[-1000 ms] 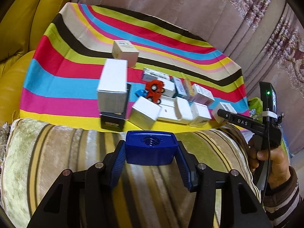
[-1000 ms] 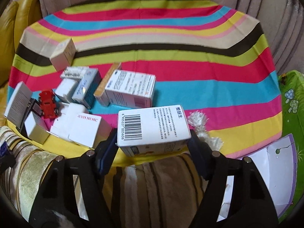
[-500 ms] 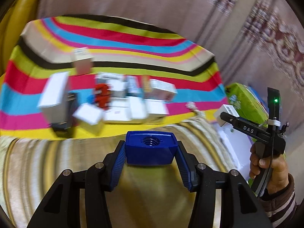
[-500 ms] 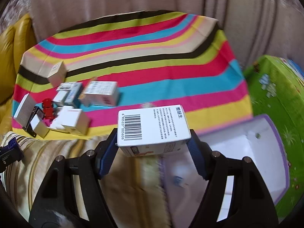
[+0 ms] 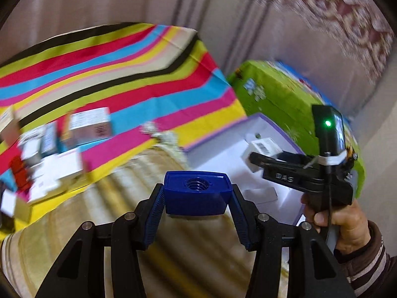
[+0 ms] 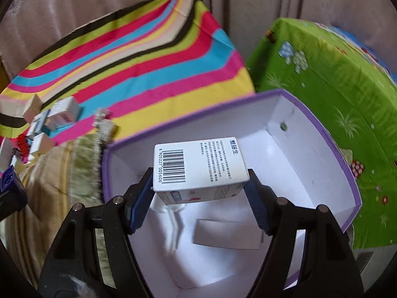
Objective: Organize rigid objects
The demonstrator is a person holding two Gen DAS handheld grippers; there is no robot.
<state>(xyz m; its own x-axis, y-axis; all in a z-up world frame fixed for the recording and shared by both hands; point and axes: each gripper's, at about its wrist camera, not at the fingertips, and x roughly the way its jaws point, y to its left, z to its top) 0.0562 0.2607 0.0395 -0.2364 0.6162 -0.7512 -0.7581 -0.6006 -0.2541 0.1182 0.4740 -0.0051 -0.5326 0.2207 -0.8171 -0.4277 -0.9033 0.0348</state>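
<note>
White carton [image 6: 201,166] sits clamped in your right gripper [image 6: 198,186], hovering over the purple-rimmed box [image 6: 320,129] so it drops inside. Your left gripper [image 5: 196,195] grips the blue block [image 5: 196,192], waiting at nine o'clock.

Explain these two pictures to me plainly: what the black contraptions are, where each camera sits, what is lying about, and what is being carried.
No robot is here: a person holds a black two-fingered gripper in each hand, with a camera on each looking along its fingers.

The left-wrist view shows the left gripper, its jaws closed on a blue plastic block with a threaded hole. The person's right hand appears there too.

The right-wrist view shows the right gripper clamping a white cardboard box with a barcode above an open white box with a purple rim.

Beside it lie a striped multicoloured cloth bearing blurred small boxes, and a green patterned box.
</note>
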